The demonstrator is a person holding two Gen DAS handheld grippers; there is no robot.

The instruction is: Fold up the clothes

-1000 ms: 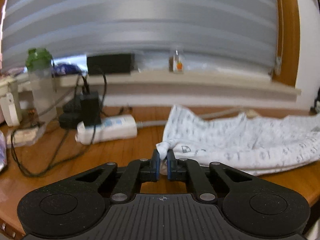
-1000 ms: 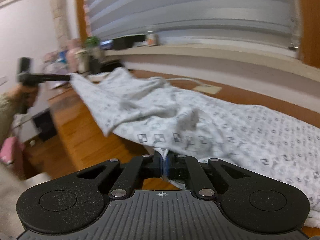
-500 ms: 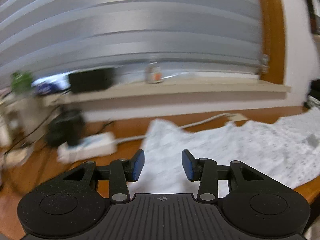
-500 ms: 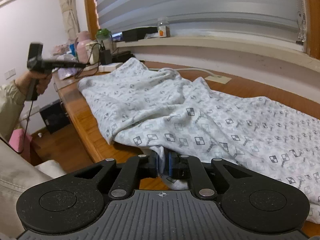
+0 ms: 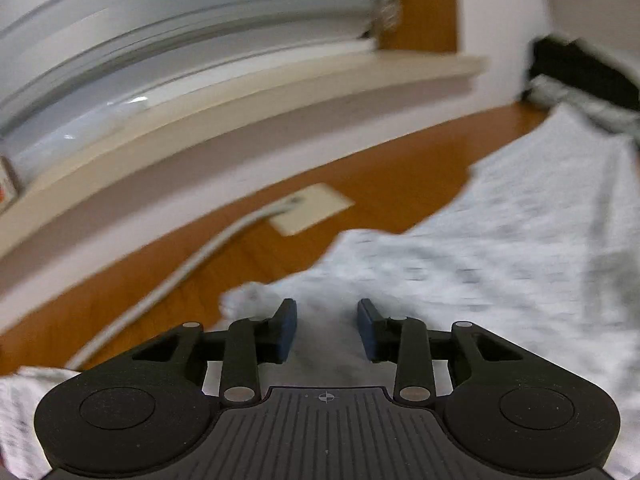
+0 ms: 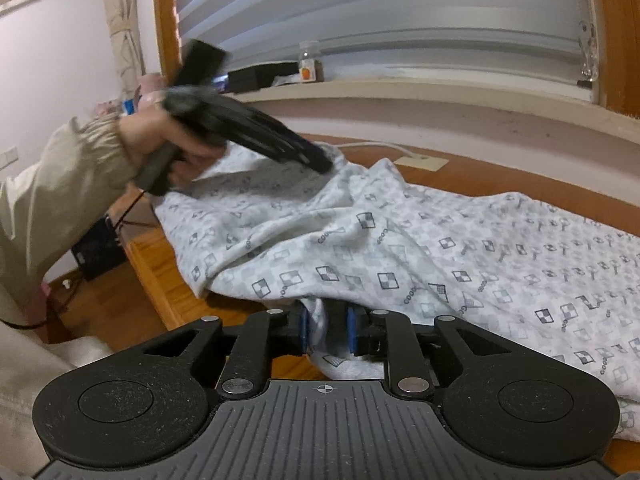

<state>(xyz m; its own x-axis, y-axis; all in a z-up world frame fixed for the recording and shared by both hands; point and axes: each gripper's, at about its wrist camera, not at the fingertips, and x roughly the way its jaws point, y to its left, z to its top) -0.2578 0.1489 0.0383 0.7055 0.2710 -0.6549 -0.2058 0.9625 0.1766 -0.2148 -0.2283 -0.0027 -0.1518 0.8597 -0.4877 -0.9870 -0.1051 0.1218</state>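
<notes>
Whereas a second earlier the left gripper (image 5: 326, 328) was pinched shut on a corner of the patterned garment (image 6: 460, 248) near a power strip, its jaws are now seen parted, with the cloth lying under and between them but not pressed by either pad. They have just been closing a little after springing wide, and nothing is gripped. The power strip, green-capped bottle and tangle of cables that filled the left wrist view before are no longer shown; a white cable (image 5: 168, 284) and a pale plate (image 5: 312, 210) on the wooden table (image 5: 400, 184) are seen instead, and the whole view is motion-blurred and tilted. From the right wrist view, the left hand (image 6: 160, 136) is found much nearer than before, over the far end of the garment, where it earlier stood off at the table's left edge. The right gripper (image 6: 327, 330) is held at the near edge, where a fold of fabric hangs between the blue pads; its jaws have just been opening, and a gap is visible beside the right pad. The garment is spread across the table below the windowsill (image 6: 440, 96).
</notes>
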